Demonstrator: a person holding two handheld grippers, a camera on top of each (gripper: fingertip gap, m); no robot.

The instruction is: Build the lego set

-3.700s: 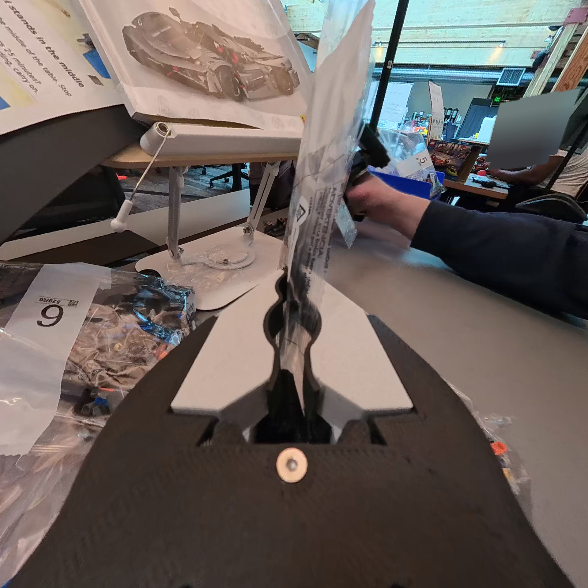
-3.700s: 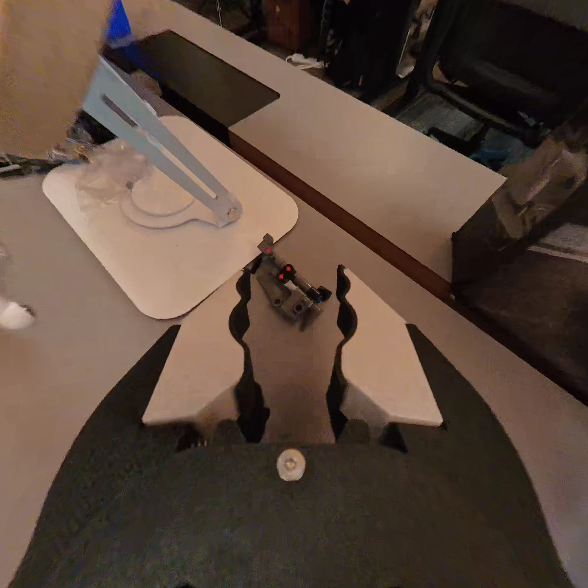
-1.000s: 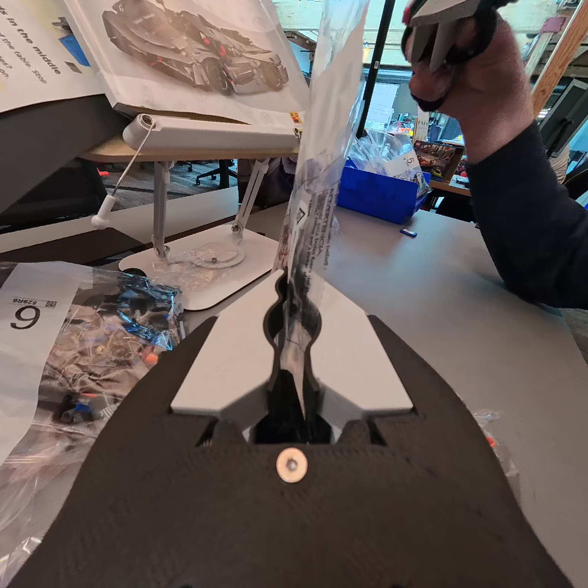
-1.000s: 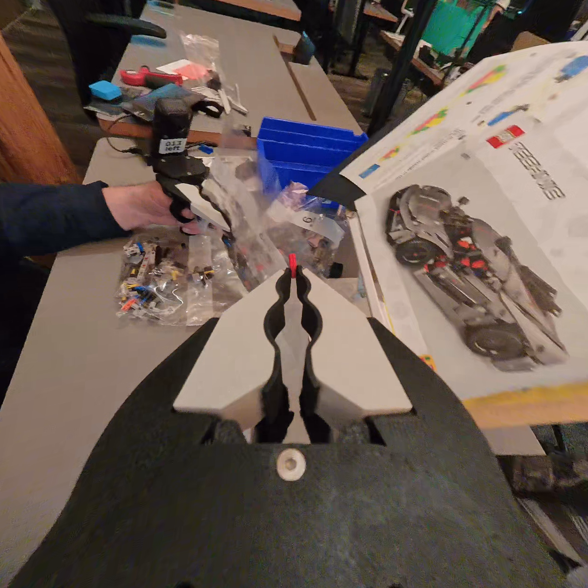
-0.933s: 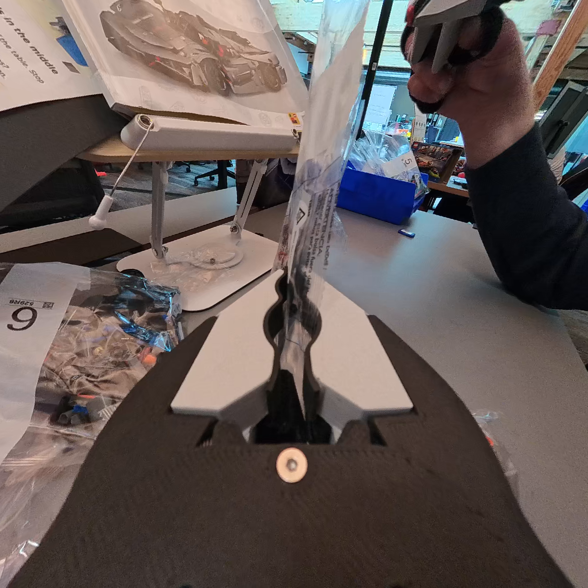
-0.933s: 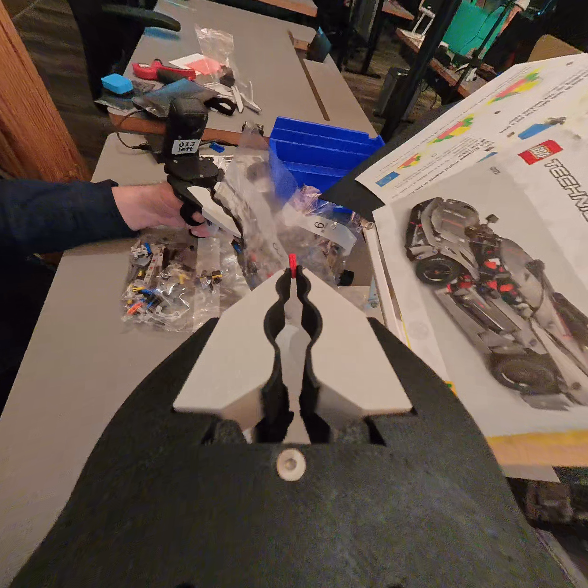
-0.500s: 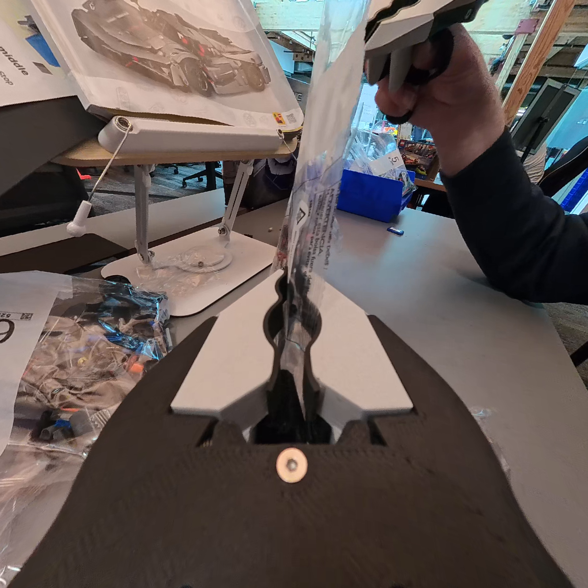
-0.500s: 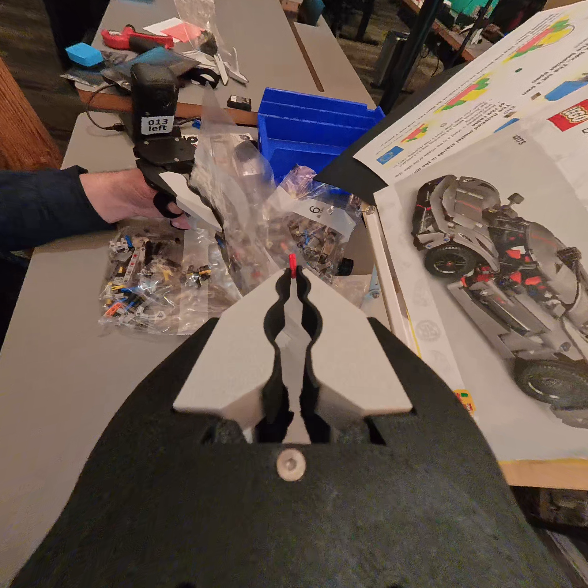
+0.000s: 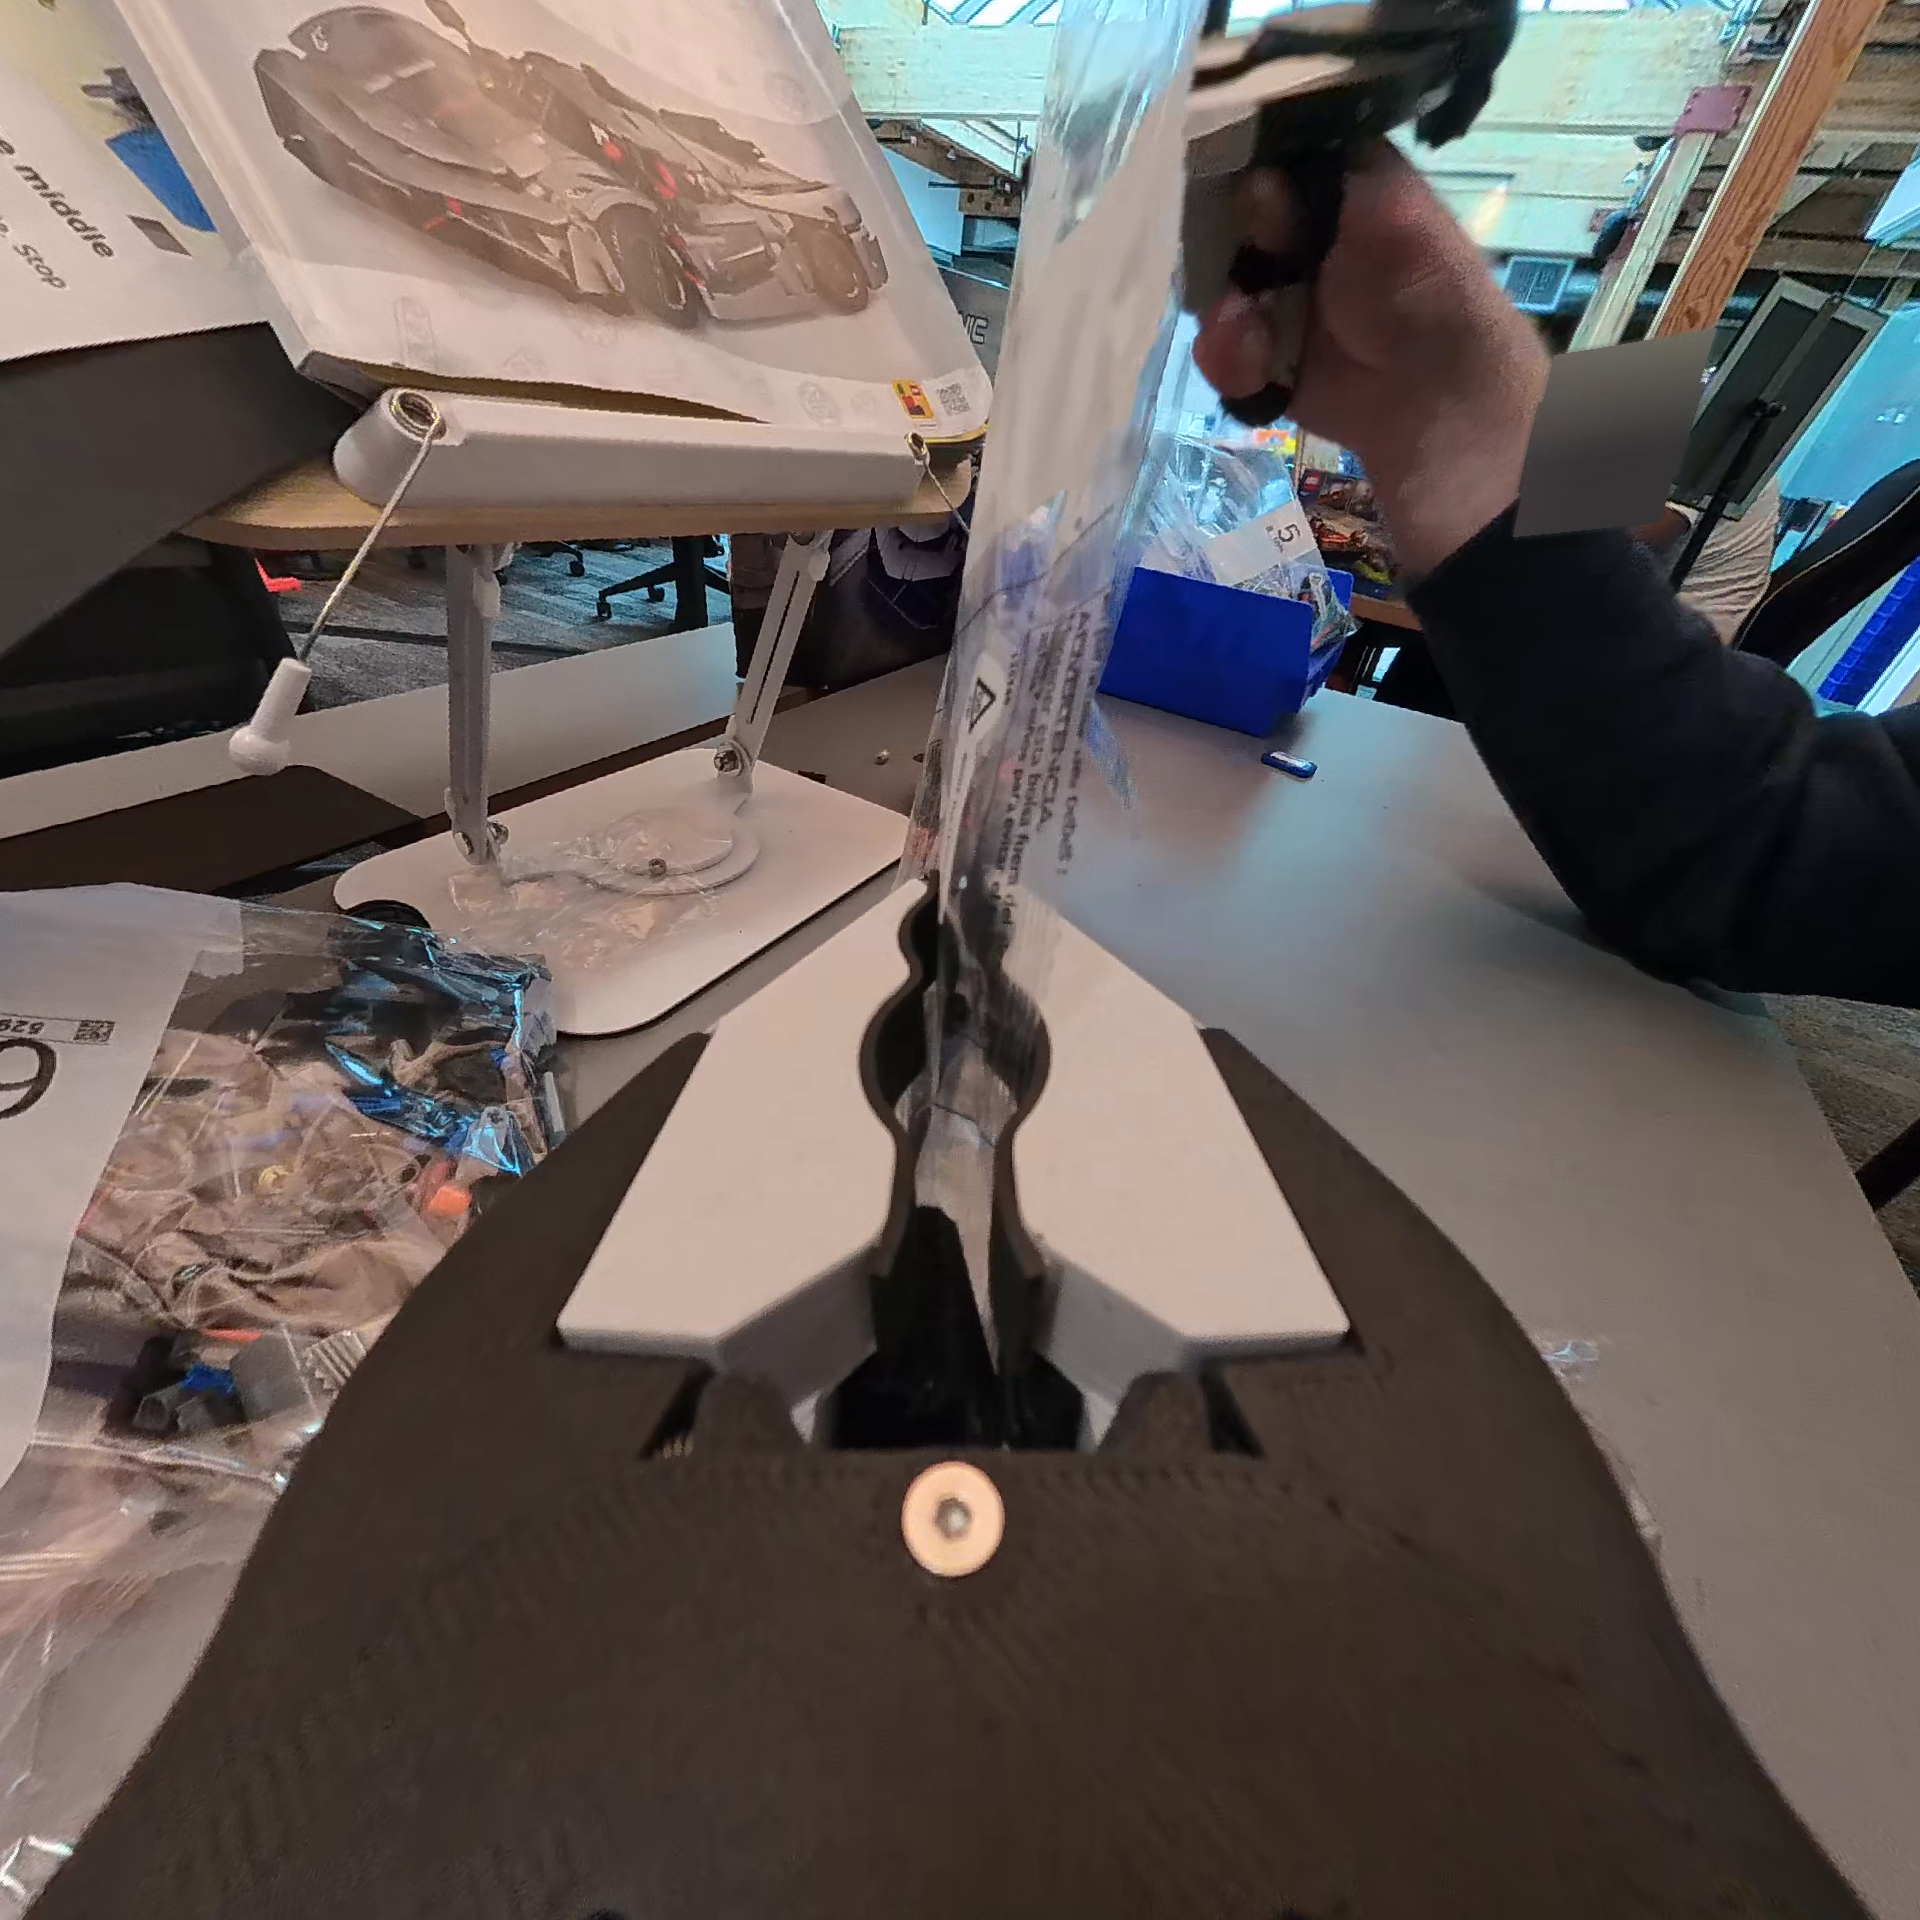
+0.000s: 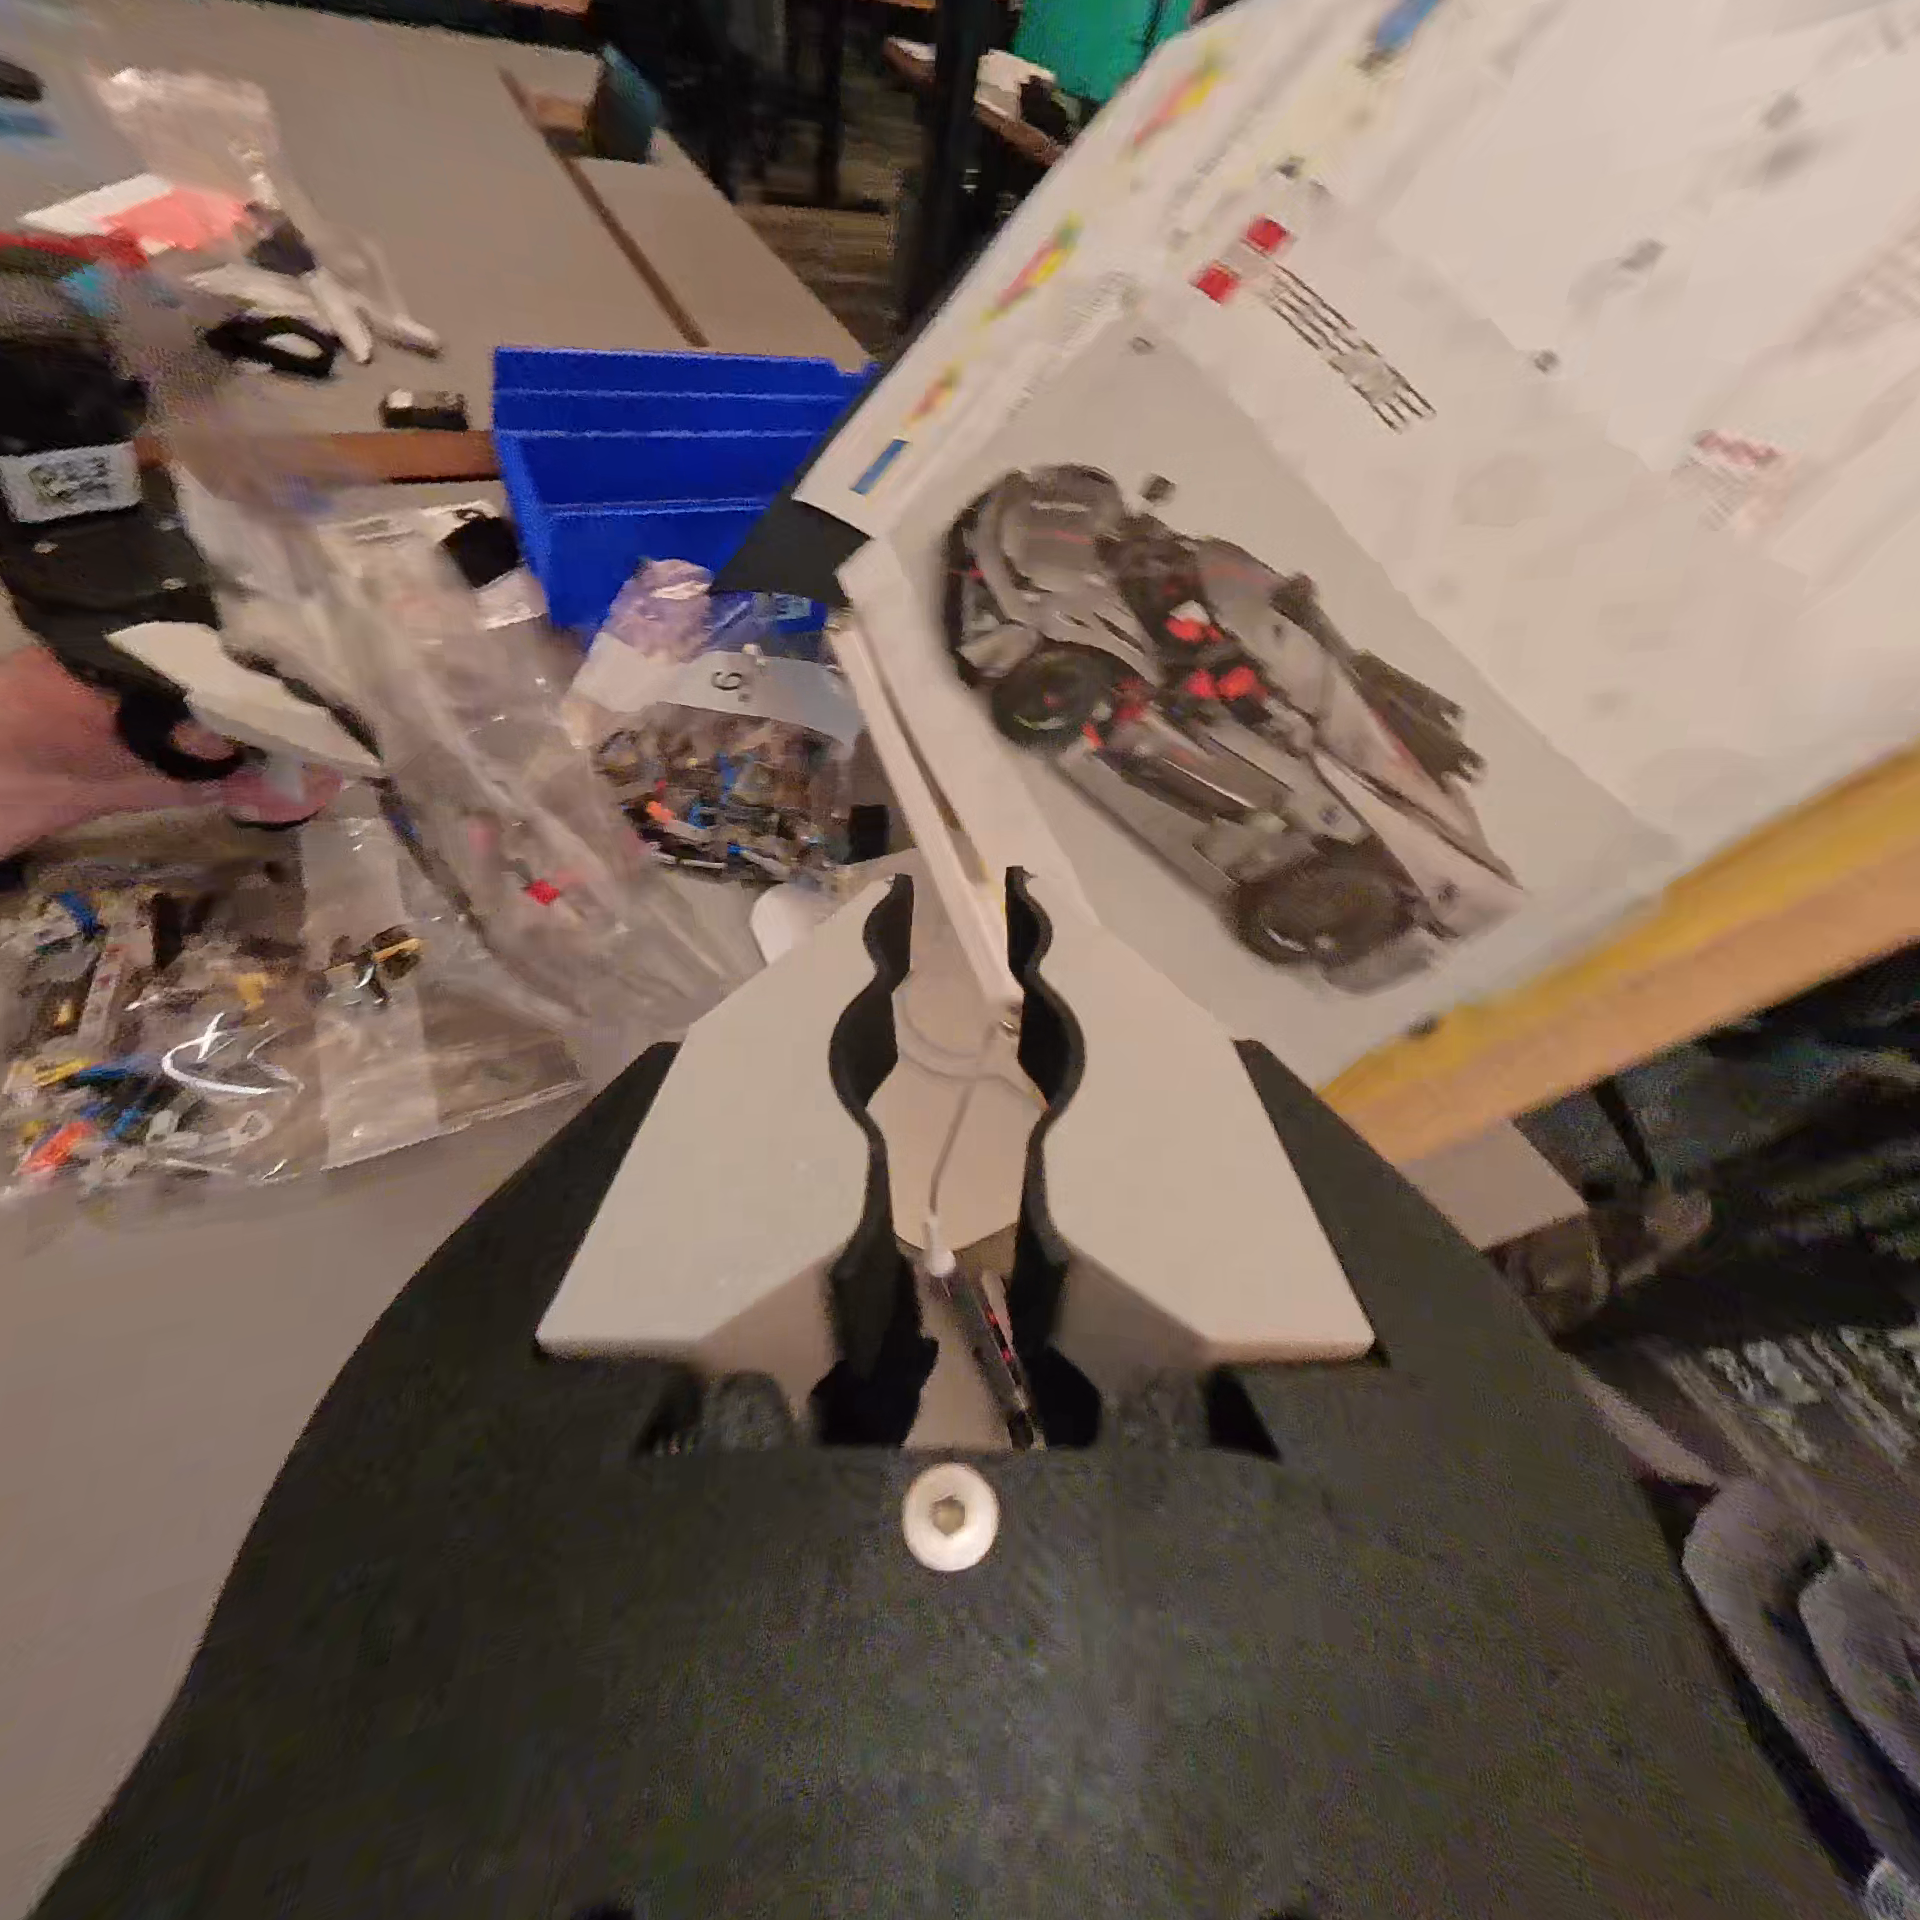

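Observation:
My left gripper [image 9: 940, 914] is shut on the lower edge of a clear plastic parts bag [image 9: 1081, 416] and holds it upright above the grey table. My right gripper [image 10: 958, 883] is open and empty. In the left wrist view it [image 9: 1210, 94] is up against the bag's top edge, held by a hand in a dark sleeve. The right wrist view shows the left gripper [image 10: 343, 748] and the bag [image 10: 468, 748] at the left, blurred. A small red piece [image 10: 540, 891] shows at the bag; I cannot tell if it is inside. A small dark assembly [image 10: 992, 1340] lies below my right jaws.
The instruction booklet [image 9: 582, 208] rests on a white stand [image 9: 623, 894]. A numbered parts bag [image 9: 260, 1143] lies at the left. A blue bin [image 9: 1216, 644] with another bag stands farther back. An opened bag of small parts [image 10: 156, 1039] lies under the left gripper.
My right gripper has opened, and the small red piece it pinched at its tips is gone from them. It moved in to the bag's top edge. My left gripper still holds the bag.

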